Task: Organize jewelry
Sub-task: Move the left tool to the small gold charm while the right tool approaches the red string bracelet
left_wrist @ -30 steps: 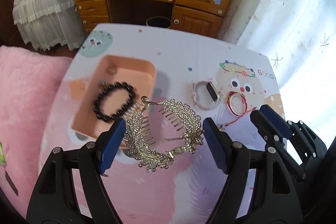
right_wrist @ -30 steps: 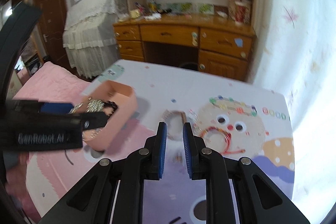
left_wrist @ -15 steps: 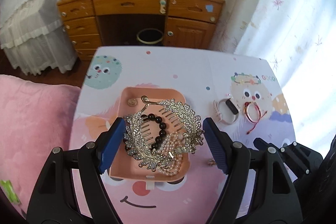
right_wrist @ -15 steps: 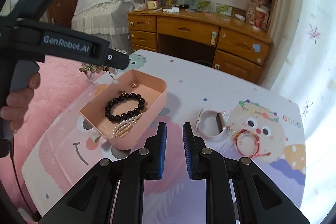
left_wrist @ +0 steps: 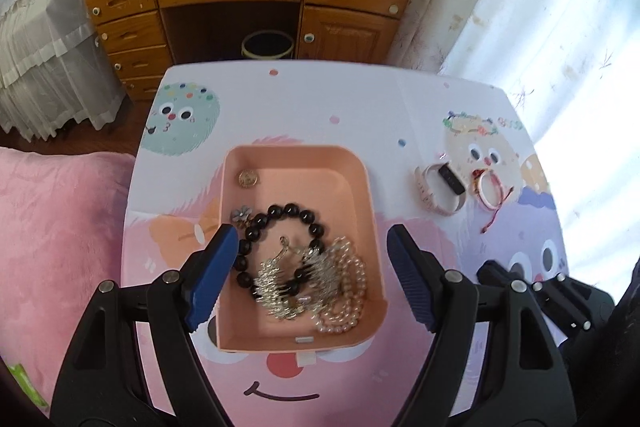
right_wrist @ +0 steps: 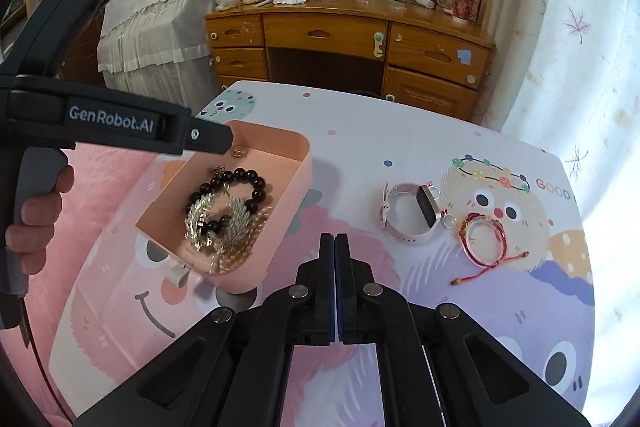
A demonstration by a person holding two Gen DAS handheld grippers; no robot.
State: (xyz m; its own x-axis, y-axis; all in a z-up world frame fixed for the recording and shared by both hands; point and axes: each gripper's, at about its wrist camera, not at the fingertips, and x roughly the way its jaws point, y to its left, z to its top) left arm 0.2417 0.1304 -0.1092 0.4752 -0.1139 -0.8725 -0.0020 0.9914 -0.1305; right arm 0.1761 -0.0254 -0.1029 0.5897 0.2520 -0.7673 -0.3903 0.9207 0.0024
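Jewelry mostly sits in the pink tray (left_wrist: pixel 298 163) at the middle of the left wrist view: a black bead bracelet (left_wrist: pixel 280 223), a gold leaf comb (left_wrist: pixel 292 283) tangled across it, and a pearl strand (left_wrist: pixel 348 291) along the tray's right side. The left claw (left_wrist: pixel 308 275) hangs spread wide over that pile, with nothing between its blue pads.

Two pieces are left on the surface (right_wrist: pixel 360 131), right of centre in the right wrist view: a pale watch (right_wrist: pixel 408 215) and, just beside it, a red cord bracelet (right_wrist: pixel 482 241). The right claw (right_wrist: pixel 334 247) has just pressed its pads together on nothing, low in the frame and short of the watch.

The watch looks light, its strap soft and springy, its dark face hard and likely slick. I'd pinch the strap's standing loop, not the face. The cord bracelet is limp and light. It is best taken across the ring, since its loose tail may drag or snag.
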